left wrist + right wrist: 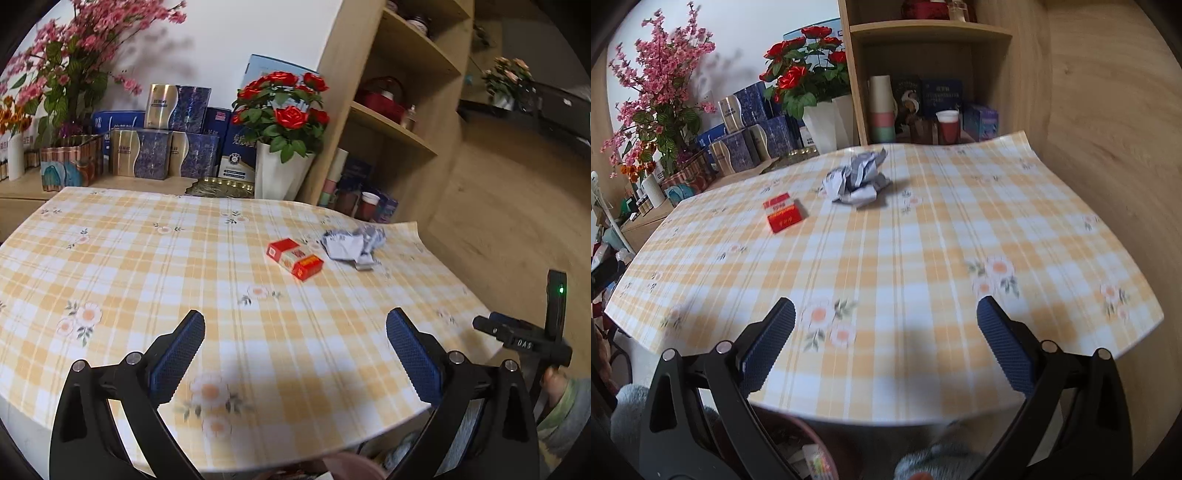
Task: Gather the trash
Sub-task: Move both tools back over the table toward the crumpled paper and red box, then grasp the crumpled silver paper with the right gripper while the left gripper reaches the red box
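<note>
I am in a home living room: a table (147, 258) under a flowered checked cloth, potted artificial roses (284, 107), stacked gift boxes (177, 147), and wooden shelves (399, 122) holding a teapot and cups.

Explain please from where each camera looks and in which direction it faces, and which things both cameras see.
Left wrist view: sits on the left gripper, looking slightly down across the checked table toward the wall boxes; own open fingers show, plus the right gripper and a sleeve at right.
Right wrist view: sits on the right gripper, over the near table edge, facing the wooden shelf; its open fingers show.
Shared: red pack, crumpled paper, red roses.
</note>
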Motion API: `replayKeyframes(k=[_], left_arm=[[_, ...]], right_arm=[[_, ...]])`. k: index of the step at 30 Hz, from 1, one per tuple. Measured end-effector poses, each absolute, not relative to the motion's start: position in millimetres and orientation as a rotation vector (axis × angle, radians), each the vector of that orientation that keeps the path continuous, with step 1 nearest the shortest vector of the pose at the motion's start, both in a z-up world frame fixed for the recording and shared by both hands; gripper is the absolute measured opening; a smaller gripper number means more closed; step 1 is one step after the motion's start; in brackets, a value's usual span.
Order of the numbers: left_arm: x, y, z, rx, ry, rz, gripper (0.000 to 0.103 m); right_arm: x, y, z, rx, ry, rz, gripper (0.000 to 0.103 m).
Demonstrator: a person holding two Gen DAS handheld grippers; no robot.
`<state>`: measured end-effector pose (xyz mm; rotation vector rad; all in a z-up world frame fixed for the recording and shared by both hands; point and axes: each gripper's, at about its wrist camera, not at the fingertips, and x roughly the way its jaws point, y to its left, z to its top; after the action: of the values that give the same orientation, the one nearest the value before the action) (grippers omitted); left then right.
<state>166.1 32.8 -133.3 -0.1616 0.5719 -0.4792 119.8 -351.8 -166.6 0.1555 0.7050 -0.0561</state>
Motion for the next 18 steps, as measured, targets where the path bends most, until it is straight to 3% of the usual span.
replayKeyframes(k=[18], left_arm=[[273.0, -19.0, -158.3, -0.150, 0.719, -0.469, 0.096]], right_arm=[[303.1, -347.6, -168.9, 0.031, 0.723, 0.065, 0.097]])
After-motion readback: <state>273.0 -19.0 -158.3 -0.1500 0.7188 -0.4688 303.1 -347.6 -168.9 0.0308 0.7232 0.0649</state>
